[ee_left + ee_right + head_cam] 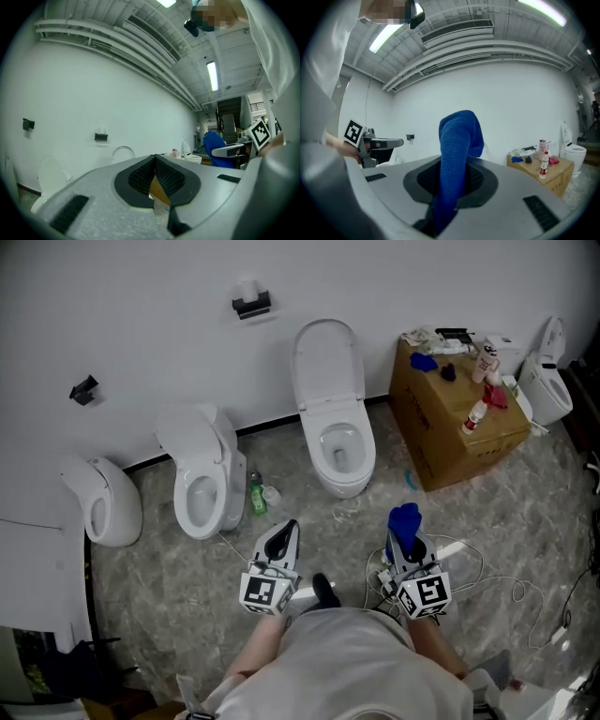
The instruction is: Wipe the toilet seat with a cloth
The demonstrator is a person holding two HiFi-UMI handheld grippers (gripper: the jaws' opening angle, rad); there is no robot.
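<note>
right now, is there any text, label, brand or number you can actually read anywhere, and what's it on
No words or numbers are readable in any view.
Left marker cube, right marker cube: black-and-white square patterns only, no letters.
Red-capped bottle on the cardboard box: label too small to read.
Green bottle on the floor: label too small to read.
Blue cloth: plain, no print.

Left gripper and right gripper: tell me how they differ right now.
The left gripper is shut with nothing between its jaws; the right gripper is shut on a blue cloth. The cloth stands up past the right gripper's tips; the left gripper's tips are bare. Both are grey with black-lined jaws.
</note>
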